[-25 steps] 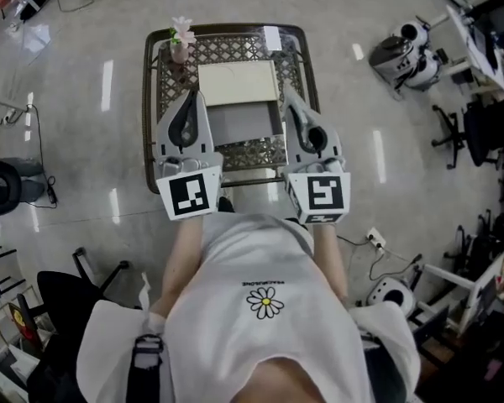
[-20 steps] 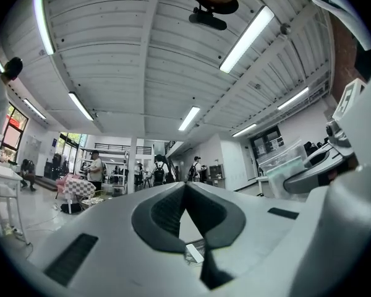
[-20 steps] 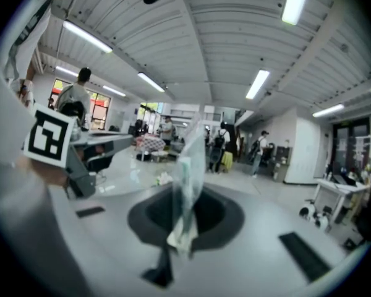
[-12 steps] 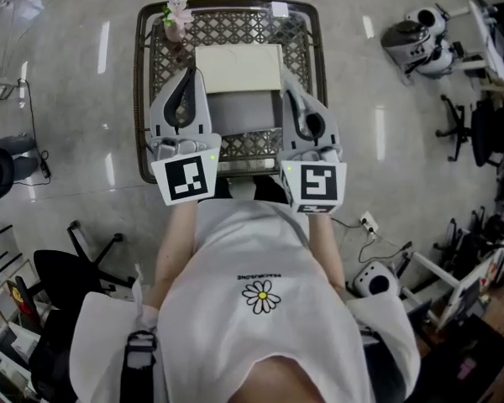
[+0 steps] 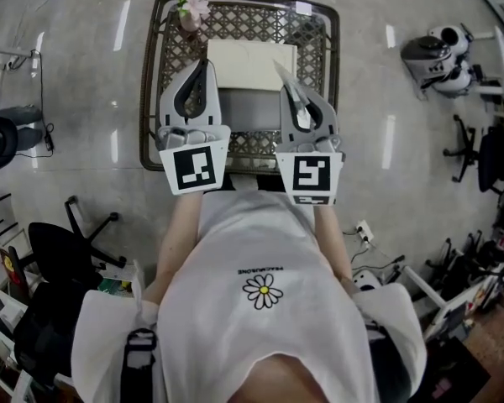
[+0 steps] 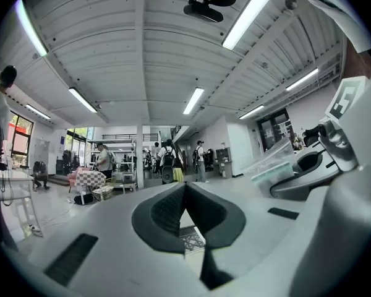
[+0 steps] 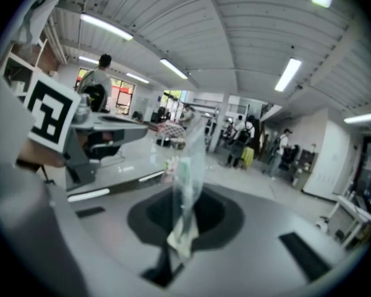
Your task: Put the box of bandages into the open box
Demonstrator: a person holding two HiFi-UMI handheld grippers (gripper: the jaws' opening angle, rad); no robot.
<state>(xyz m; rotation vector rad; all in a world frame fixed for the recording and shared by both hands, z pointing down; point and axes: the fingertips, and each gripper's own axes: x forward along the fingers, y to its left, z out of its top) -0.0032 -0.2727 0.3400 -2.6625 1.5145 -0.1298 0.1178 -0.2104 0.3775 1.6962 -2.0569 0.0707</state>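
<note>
Table: lattice top with a dark rim, standing on a pale floor.
Open box: on the table, grey inside, cream lid folded back at the far side.
Left tool: jaws together, nothing between them.
Right tool: clamped on the bandage pack.
Bandage pack: clear wrap with green inside, sticking out past the jaw tips over the box's right side.
Flower vase: far left corner of the table.

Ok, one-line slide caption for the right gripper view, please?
Right gripper shut on a clear plastic packet, left gripper alongside, busy hall behind.
</note>
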